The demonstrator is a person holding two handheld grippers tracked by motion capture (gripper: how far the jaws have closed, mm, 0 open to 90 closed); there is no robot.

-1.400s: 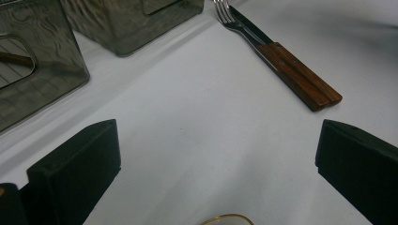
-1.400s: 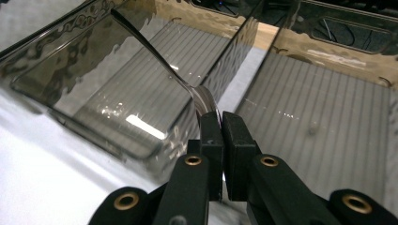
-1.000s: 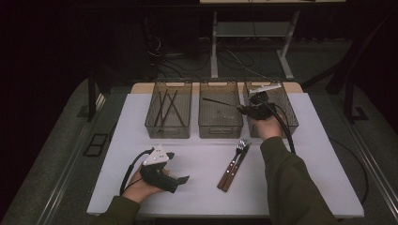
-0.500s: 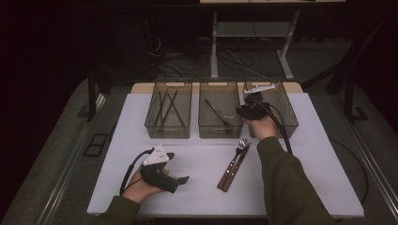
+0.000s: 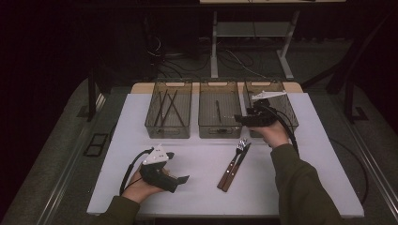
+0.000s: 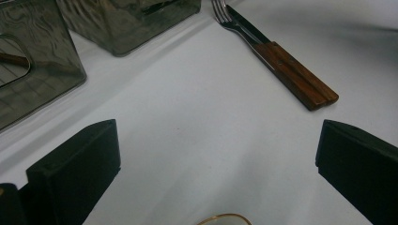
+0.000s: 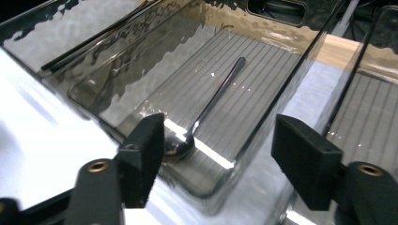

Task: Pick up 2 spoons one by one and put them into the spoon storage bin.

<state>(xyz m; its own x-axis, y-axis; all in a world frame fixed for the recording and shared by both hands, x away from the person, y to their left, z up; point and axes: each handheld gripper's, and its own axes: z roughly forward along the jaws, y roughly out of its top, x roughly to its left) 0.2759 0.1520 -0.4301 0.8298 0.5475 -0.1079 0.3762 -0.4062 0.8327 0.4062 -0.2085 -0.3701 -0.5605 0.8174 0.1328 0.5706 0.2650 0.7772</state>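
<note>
I had the right gripper (image 5: 240, 119) hovering at the near edge of the middle bin (image 5: 219, 130), jaws spread and holding nothing. Through its own camera I saw the spoon (image 7: 213, 103) lying flat on the ribbed floor of that bin, its bowl toward the near wall and just beyond my left jaw. I judged that step finished: the spoon was sorted, and the gripper was free for the next piece.

What remained was the fork (image 5: 234, 159) and, I think, a knife (image 5: 238, 162) with matching wooden handles, lying side by side and touching on the table (image 5: 197, 197), between my two hands. The blade was hard to make out, so I would not swear to it. The left bin (image 5: 165, 130) held several dark sticks, likely chopsticks.

My left gripper (image 5: 184, 178) rested low on the table near the front edge, jaws wide apart and empty, pointing toward the wooden handles (image 6: 295, 75).

The next move called for bringing the right gripper down and back to the fork, closing on one handle alone without dragging its neighbour.
</note>
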